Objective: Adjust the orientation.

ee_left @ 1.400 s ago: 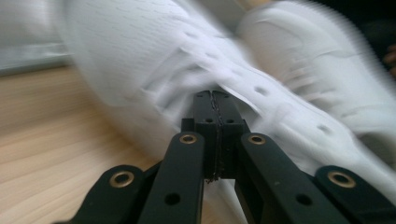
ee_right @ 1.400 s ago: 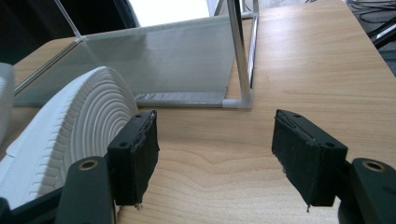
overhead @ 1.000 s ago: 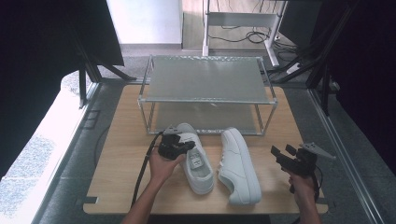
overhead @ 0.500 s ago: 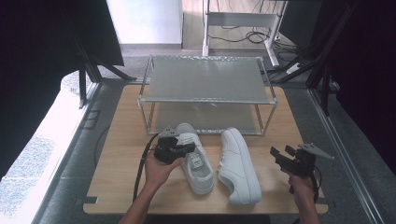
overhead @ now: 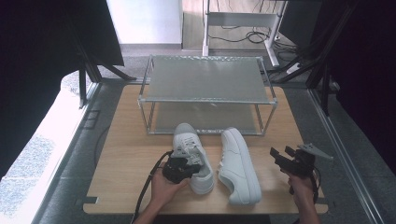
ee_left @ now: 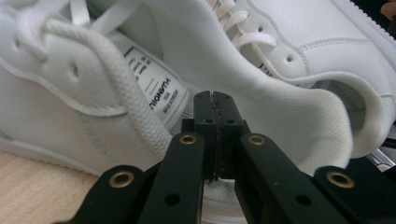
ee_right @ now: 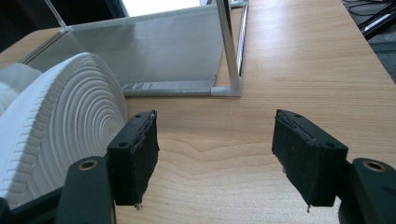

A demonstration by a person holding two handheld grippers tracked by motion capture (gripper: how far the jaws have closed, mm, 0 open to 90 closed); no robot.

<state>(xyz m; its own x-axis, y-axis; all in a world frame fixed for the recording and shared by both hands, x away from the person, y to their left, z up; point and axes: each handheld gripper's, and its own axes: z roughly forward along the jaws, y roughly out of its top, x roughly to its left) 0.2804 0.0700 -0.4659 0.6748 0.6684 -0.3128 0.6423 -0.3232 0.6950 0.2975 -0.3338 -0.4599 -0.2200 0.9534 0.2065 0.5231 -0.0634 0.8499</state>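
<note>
Wooden table (overhead: 126,154) w/ a two-shelf wire rack (overhead: 205,81) at the back-centre; two white sneakers lie in front of it.

Left side: person's left hand (overhead: 164,184) comes in from the bottom edge, holding the left gripper (overhead: 180,167) at the heel end of the left sneaker (overhead: 189,149). That shoe stands upright on its sole, toe pointing toward the rack, laces on top. In the left gripper view its jaws are pressed together, no gap between the pads, tips just at the padded collar of the shoe; can't tell if any fabric is pinched between them. A tongue label w/ printed text (ee_left: 161,91) shows inside the shoe opening. A black cable (overhead: 148,186) trails from the gripper toward the near edge of the table.

Middle: right sneaker (overhead: 239,168) lies tipped on its side, just beside the left one, toe also toward the rack. In the right gripper view its ribbed sole w/ concentric rings (ee_right: 60,140) faces the camera.

Right side: right hand (overhead: 301,184) holds the right gripper (overhead: 282,156) near the table's right edge, apart from the shoes. Jaws are spread wide, nothing between them but bare wood. Its left jaw sits close to the sole of the tipped shoe; touching or not, can't tell. Rack's corner post (ee_right: 231,56) and lower shelf (ee_right: 154,51) are ahead of it.
</note>
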